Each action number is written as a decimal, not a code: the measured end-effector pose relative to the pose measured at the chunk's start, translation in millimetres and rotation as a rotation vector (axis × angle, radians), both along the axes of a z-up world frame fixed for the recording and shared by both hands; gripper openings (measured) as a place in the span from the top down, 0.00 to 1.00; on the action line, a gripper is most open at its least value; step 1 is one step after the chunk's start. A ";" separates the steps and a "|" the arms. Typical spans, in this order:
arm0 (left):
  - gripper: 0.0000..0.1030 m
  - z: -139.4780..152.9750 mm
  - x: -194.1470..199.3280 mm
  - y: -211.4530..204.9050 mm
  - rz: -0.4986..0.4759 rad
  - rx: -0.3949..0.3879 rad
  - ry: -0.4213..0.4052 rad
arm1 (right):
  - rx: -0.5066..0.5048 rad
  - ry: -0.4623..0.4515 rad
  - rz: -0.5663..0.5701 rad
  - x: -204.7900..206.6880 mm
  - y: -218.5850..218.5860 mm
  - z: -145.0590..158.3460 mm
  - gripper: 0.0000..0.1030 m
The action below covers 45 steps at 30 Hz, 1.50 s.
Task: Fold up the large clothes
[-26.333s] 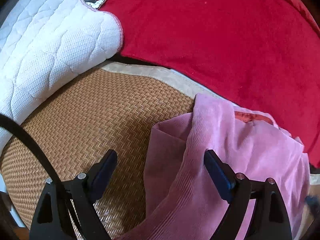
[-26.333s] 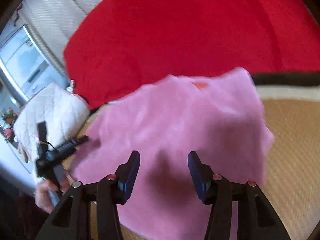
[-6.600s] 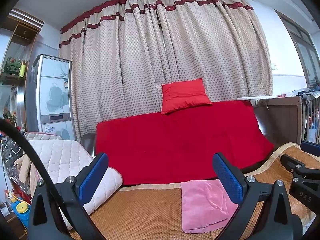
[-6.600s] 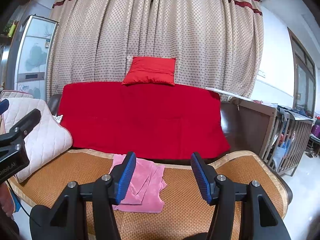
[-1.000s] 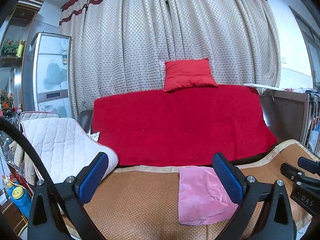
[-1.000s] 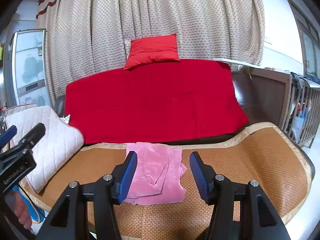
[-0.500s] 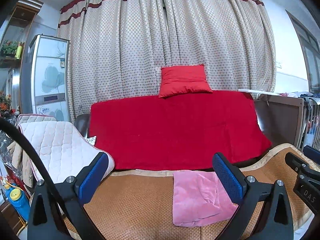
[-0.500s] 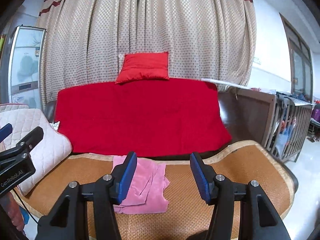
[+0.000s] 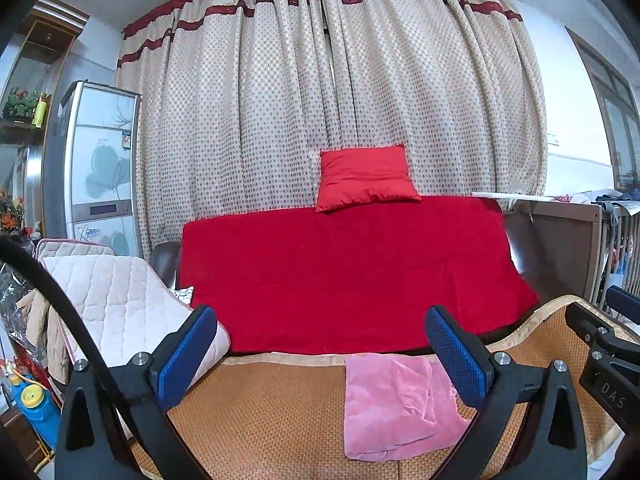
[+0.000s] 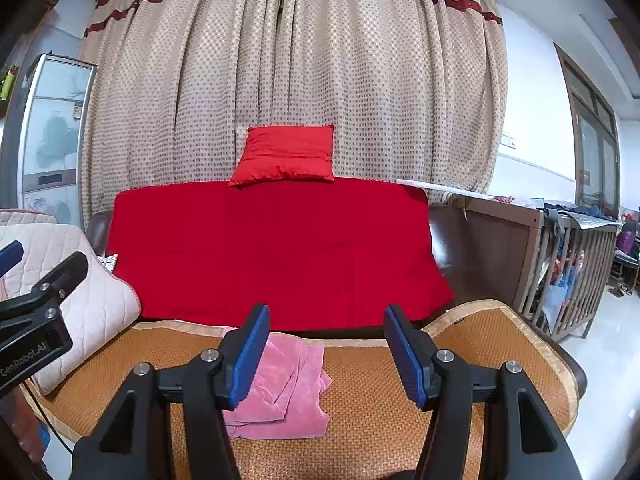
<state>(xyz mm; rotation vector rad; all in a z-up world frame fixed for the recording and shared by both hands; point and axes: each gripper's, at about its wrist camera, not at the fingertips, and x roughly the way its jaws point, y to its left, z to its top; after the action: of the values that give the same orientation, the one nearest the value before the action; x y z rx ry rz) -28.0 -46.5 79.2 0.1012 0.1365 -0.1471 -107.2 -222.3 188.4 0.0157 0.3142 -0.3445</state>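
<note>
A pink garment (image 9: 396,404) lies folded into a small rectangle on the woven mat (image 9: 260,412) of the sofa seat, close to the red blanket. The right wrist view shows the pink garment (image 10: 288,396) with loose creases, partly behind a blue pad. My left gripper (image 9: 318,328) hovers open, well back from the cloth, with nothing between its fingers. My right gripper (image 10: 327,320) is also held back above the seat, its jaws opening and empty. Each gripper shows at the edge of the other's view: the right gripper (image 9: 600,344) and the left gripper (image 10: 36,312).
A red blanket (image 9: 352,272) covers the sofa back, with a red cushion (image 9: 364,178) on top. A white quilted pad (image 9: 116,300) drapes the left armrest. Dotted curtains hang behind. A wooden crib (image 10: 560,264) stands at the right, a fridge (image 9: 100,168) at the left.
Both views have lifted and drawn back a little, so the sofa and the pink garment sit lower and smaller. The garment has not moved.
</note>
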 end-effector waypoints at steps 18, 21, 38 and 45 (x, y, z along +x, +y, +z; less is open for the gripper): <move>0.00 6.2 -7.7 8.9 -0.003 -0.029 -0.013 | -0.042 -0.023 -0.009 -7.7 10.0 9.7 0.38; 0.00 6.4 -8.1 8.1 -0.003 -0.028 -0.013 | -0.046 -0.027 -0.009 -9.4 11.8 11.3 0.38; 0.00 6.1 -15.8 7.8 -0.014 -0.029 -0.017 | -0.049 -0.030 -0.007 -11.8 14.4 12.7 0.37; 0.00 6.4 -16.1 6.2 -0.017 -0.023 -0.017 | -0.047 -0.028 -0.009 -11.3 13.5 11.3 0.37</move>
<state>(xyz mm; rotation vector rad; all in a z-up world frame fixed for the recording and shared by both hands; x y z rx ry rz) -44.1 -40.3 85.6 0.0807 0.1168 -0.1644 -118.4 -208.9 199.7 -0.0246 0.2787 -0.3599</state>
